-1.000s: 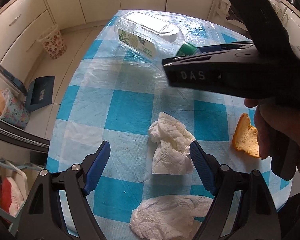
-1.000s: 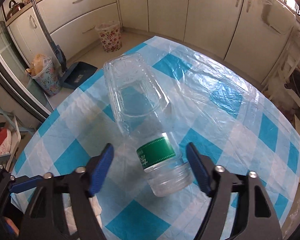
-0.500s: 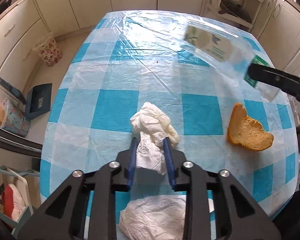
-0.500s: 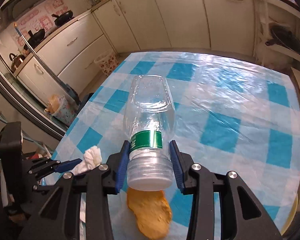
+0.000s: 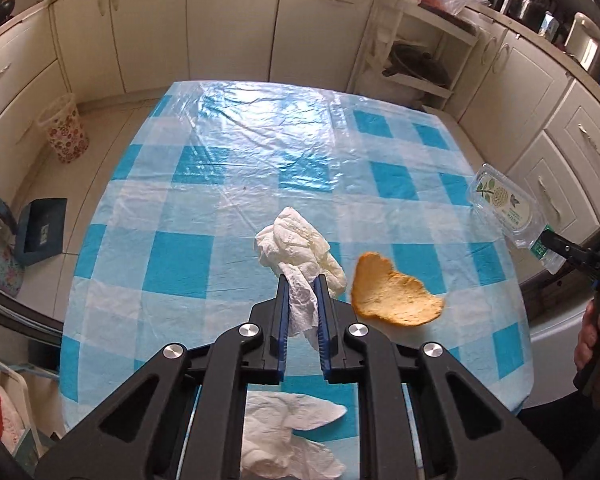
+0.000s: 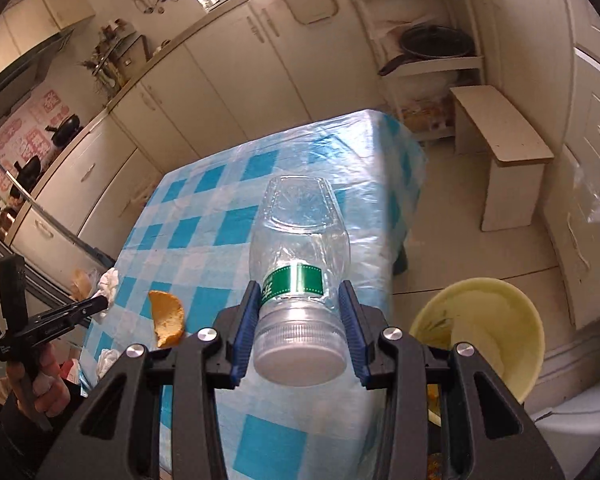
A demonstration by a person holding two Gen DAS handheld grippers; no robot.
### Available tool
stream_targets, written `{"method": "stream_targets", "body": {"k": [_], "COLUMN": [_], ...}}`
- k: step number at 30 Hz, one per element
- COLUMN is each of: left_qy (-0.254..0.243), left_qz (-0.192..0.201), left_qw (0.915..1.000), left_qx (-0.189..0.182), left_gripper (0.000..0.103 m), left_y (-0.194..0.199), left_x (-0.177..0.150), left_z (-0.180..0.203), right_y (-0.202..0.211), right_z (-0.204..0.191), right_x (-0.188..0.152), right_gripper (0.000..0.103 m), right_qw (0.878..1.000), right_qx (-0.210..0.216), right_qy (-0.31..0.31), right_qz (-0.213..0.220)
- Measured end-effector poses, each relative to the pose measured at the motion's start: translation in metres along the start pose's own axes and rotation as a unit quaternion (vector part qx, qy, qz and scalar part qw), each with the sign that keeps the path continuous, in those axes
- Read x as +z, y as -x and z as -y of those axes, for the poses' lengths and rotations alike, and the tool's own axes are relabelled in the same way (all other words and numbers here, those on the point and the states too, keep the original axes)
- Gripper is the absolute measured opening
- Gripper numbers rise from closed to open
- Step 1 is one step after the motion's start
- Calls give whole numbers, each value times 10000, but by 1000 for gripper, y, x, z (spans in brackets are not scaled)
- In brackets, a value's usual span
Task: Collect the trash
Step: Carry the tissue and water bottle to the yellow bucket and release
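Note:
A crumpled white tissue (image 5: pixel 296 240) hangs just above the blue checked table (image 5: pixel 220 160). My left gripper (image 5: pixel 300 280) is closing, its pads pressing on the tissue's lower fold. An orange peel (image 5: pixel 392 300) lies right of it, and a second tissue (image 5: pixel 284 440) lies under the gripper body. My right gripper (image 6: pixel 300 288) is shut on the neck of a clear plastic bottle (image 6: pixel 300 240) with a green band. It holds the bottle, base pointing away, over the table's near corner. The left wrist view shows that bottle (image 5: pixel 504 208) past the table's right edge.
A pale yellow bin (image 6: pixel 500 320) stands on the floor beside the table corner, right of my right gripper. A white stool (image 6: pixel 500 152) stands further off. A floral waste basket (image 5: pixel 64 132) and a dustpan (image 5: pixel 40 228) are on the floor at the left. Cabinets ring the room.
My left gripper shut on the tissue and raised it a little. My right gripper closed on the bottle's neck and carried it from mid-table out to the right edge.

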State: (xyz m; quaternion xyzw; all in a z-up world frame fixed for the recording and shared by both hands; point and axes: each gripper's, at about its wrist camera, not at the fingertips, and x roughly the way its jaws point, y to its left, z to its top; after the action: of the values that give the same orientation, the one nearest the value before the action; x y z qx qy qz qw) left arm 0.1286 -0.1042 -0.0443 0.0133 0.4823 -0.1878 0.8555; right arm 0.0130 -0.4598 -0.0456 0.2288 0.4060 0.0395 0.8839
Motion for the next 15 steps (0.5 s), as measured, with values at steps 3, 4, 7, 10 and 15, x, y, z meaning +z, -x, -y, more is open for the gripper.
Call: {"method": "stream_targets", "body": {"k": [3, 4, 7, 10, 15], "left_qy": [-188, -263, -457, -676, -979], "left_qz": [112, 143, 152, 77, -188], "left_qw": [9996, 9993, 9980, 9958, 9902], "left_qx": [-159, -215, -411, -605, -975], "left_gripper": [12, 12, 12, 12, 12], "left_y": [8, 11, 14, 8, -17], "left_x": [3, 4, 6, 7, 5], "left_z": [24, 34, 63, 103, 189], "right_y": [18, 25, 38, 33, -8], "right_z": [28, 37, 65, 88, 134], "right_x": [-6, -9, -16, -22, -31], "right_gripper": [40, 40, 40, 40, 41], "right_qw": [9993, 9988, 9967, 9938, 9812], "right_qx": [-70, -124, -244, -641, -1071], "right_qy": [-327, -425, -736, -901, -1500], "right_qz": [161, 204, 239, 73, -578]}}
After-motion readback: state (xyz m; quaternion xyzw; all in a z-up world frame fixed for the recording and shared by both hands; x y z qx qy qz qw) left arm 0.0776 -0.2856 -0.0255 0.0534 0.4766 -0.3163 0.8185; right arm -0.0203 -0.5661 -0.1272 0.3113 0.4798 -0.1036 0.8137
